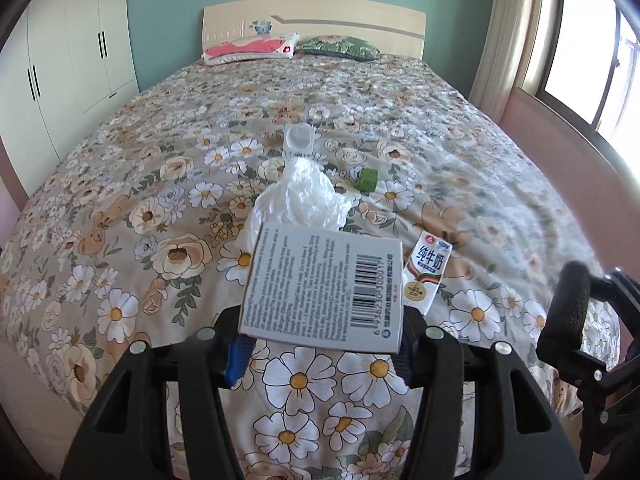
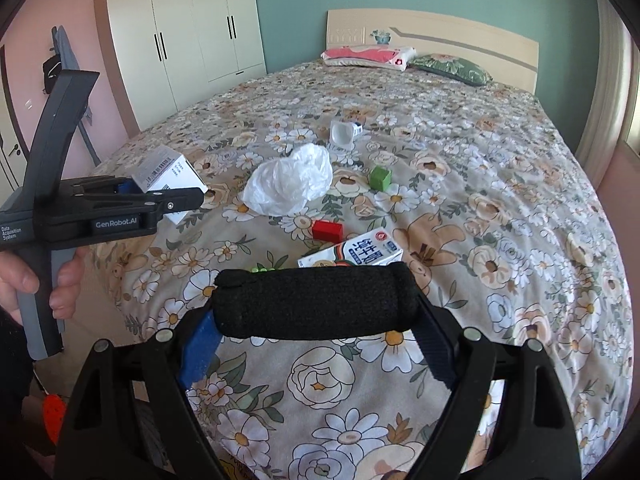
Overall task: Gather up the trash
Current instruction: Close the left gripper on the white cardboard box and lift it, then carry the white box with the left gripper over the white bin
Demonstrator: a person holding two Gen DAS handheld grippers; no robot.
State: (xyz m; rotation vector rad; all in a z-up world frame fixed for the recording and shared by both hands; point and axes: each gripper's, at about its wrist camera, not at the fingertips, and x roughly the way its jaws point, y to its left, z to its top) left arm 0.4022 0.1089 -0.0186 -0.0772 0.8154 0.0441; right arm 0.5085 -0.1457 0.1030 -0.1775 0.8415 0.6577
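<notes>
My left gripper (image 1: 320, 346) is shut on a white carton box (image 1: 324, 292) with a barcode, held above the flowered bed (image 1: 120, 200). In the right wrist view the same left gripper (image 2: 188, 200) holds the box (image 2: 168, 172) at the left, with a hand on its grip. My right gripper (image 2: 316, 322) is shut on a black foam roll (image 2: 316, 300) lying across its blue pads (image 2: 200, 344). On the bedspread lie a crumpled white plastic bag (image 2: 290, 184), a milk carton (image 2: 352, 254), an empty yogurt cup (image 2: 344, 134), a green cube (image 2: 379, 178) and a red block (image 2: 327, 231).
Two pillows (image 2: 368, 56) lie at the headboard (image 2: 440, 36). A white wardrobe (image 2: 180, 40) stands left of the bed, and a window (image 1: 580, 60) is on the right. A small green item (image 2: 262, 269) peeks out behind the foam roll.
</notes>
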